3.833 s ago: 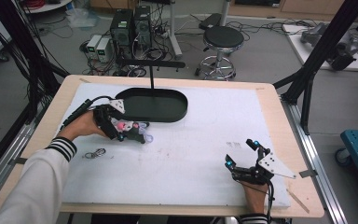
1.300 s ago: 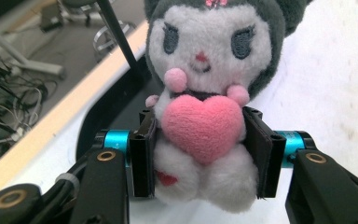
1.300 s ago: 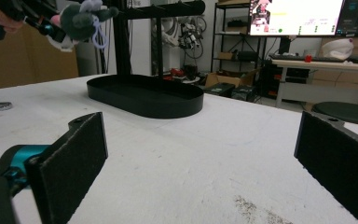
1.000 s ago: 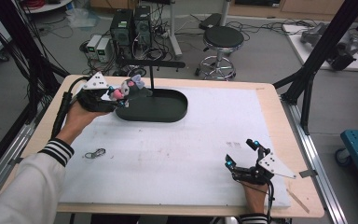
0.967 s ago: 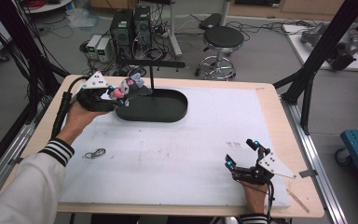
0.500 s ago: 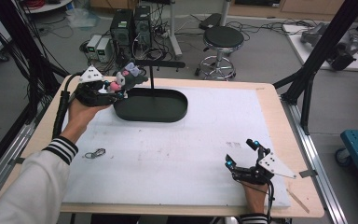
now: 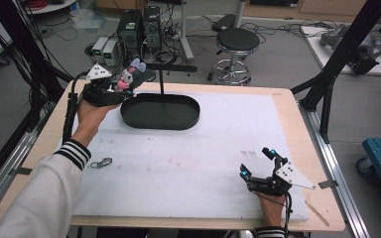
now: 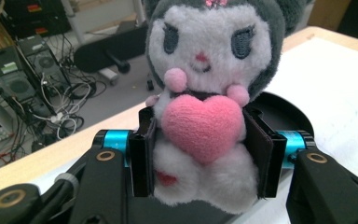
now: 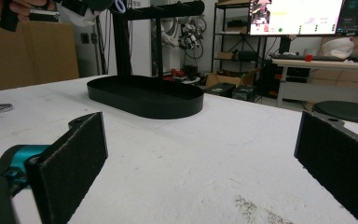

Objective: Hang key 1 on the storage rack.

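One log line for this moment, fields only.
left gripper: shut on plush, raised at stand | right gripper: open, low over mat | tray: holds nothing | keyring: on mat

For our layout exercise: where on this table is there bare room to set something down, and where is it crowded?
The white foam mat lies bare between the black oval tray and the right tongs, and across its far right. It is crowded at the far left, where the left tongs hold a grey-and-white plush toy beside the tray's stand.
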Demonstrator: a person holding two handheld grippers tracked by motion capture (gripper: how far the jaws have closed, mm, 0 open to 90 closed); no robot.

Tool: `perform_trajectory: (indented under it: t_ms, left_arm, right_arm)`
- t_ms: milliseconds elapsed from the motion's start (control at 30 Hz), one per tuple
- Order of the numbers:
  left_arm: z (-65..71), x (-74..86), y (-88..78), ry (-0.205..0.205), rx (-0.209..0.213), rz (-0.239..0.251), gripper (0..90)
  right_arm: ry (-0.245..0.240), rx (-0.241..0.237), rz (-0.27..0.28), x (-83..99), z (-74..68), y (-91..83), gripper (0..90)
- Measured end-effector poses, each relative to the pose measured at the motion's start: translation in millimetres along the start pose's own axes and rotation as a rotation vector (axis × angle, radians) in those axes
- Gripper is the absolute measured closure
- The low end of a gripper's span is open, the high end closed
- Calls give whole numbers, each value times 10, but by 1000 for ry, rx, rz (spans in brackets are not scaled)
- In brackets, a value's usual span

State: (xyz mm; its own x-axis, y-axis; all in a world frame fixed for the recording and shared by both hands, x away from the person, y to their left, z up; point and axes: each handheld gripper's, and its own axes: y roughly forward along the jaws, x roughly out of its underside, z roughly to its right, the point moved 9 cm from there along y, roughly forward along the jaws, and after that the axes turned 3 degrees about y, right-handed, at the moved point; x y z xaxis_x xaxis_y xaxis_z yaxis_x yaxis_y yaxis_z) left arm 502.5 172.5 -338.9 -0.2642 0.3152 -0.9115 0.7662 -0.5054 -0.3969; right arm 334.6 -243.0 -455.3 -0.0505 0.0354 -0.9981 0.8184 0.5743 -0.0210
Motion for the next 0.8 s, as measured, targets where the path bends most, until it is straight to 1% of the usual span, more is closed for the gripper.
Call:
perform_trajectory:
  t_ms: [67, 167, 200, 233, 267, 333, 400, 500, 667, 733, 800]
  left_arm:
    - [14, -63, 4, 9, -6, 10, 520]
    - [23, -101, 12, 12, -7, 17, 520]
    - [24, -131, 24, 13, -14, 21, 520]
    - [24, -131, 24, 13, -14, 21, 520]
    - [21, -152, 42, 3, -12, 30, 520]
    - [17, -152, 53, 7, -17, 26, 520]
    - [11, -145, 91, -4, -14, 24, 520]
    - [4, -133, 118, 1, -20, 20, 520]
    - [-39, -101, 181, -22, -34, 18, 520]
    - [-61, -70, 214, -28, -43, 8, 520]
    - [-71, -48, 232, -21, -47, -1, 520]
  right_arm:
    - [-1, 0, 0, 1, 0, 0, 18]
    - [-1, -1, 0, 0, 0, 0, 18]
    - [-3, -1, 1, -1, 0, 1, 18]
    - [-4, -1, 1, -1, 0, 1, 18]
    - [-3, -2, 1, -1, 0, 0, 18]
    - [0, -1, 1, 0, 0, -1, 18]
    - [-2, -1, 2, -1, 0, 1, 18]
    - [-1, -1, 1, 0, 0, 0, 18]
    - [-3, -2, 2, -1, -2, 0, 18]
    - [-2, -2, 2, -1, -2, 0, 18]
    - [-2, -2, 2, -1, -1, 0, 18]
